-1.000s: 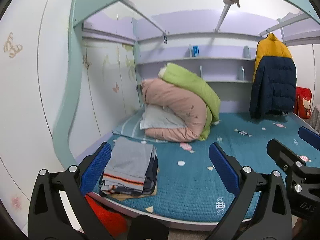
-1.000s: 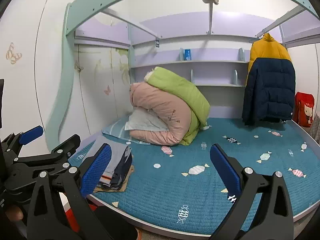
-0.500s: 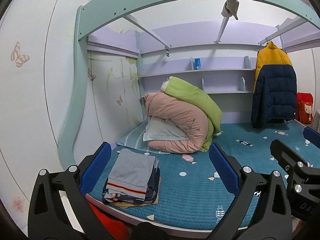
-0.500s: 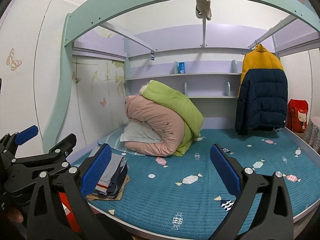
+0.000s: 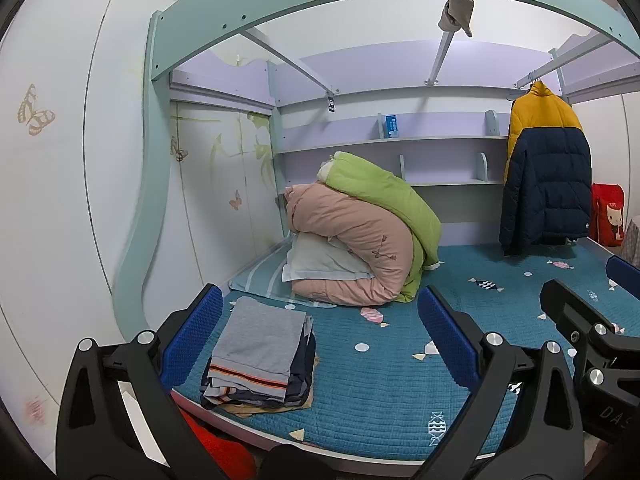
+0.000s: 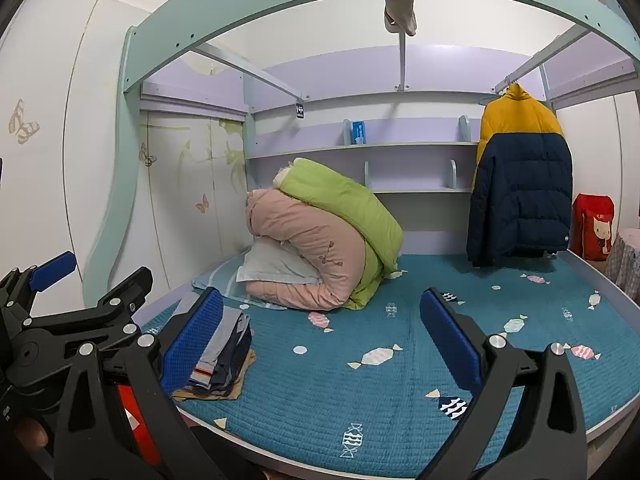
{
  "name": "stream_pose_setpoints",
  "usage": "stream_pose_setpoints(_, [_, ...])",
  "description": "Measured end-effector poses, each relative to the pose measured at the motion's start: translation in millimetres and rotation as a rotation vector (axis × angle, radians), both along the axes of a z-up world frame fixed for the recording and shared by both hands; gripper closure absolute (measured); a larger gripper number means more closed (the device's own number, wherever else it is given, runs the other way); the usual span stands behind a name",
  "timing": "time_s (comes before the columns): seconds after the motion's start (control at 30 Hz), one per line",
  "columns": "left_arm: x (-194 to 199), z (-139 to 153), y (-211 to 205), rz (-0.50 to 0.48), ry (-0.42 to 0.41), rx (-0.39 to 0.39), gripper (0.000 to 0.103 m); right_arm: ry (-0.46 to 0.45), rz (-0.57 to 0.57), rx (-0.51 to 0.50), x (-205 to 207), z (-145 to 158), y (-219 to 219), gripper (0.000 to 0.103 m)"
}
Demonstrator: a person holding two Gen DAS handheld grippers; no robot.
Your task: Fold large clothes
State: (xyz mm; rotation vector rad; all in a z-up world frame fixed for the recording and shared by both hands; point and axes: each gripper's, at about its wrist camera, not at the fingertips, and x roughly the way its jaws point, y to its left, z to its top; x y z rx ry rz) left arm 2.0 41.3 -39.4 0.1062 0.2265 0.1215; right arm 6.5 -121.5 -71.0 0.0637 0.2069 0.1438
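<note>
Folded grey and navy clothes stack (image 5: 260, 360) sits on teal quilted bed (image 5: 380, 380); left gripper (image 5: 320, 344) and right gripper (image 6: 320, 344) spread, empty; "DAS" shows on the right gripper's body.

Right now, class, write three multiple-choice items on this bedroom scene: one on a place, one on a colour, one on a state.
1. Where is the stack of folded clothes?
A. the bed's near left corner
B. on the shelf
C. on the rail

2. What colour is the top of the hanging jacket?
A. red
B. yellow
C. green

3. How is the left gripper?
A. shut on cloth
B. open and empty
C. holding a pillow

Key: 1 A, it sits by the bed edge; 2 B, yellow over navy; 3 B, fingers wide apart.
</note>
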Motion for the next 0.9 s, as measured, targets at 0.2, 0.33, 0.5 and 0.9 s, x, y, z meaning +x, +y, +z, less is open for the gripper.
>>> stream_pose_setpoints(0.2, [2.0,0.0,-1.2,-0.006,-0.002,0.001,0.005,-0.002,-0.011,-0.002,-1.7,0.1,-0.5,0.008])
stream_pose_setpoints(0.33, [2.7,-0.5,-1.9,-0.013,-0.005,-0.002,0.005,-0.003,-0.012,0.002,-2.8,0.1,-2.7,0.008])
stream_pose_setpoints(0.5, [1.9,-0.9,-2.6,-0.013,-0.005,-0.003,0.005,-0.002,-0.013,0.001,-3.6,0.4,-3.1,0.008])
stream_pose_setpoints(0.9, [-0.5,-3.4,-5.6,-0.012,-0.034,0.011,0.005,-0.003,-0.022,-0.002,-7.0,0.0,-4.6,0.008])
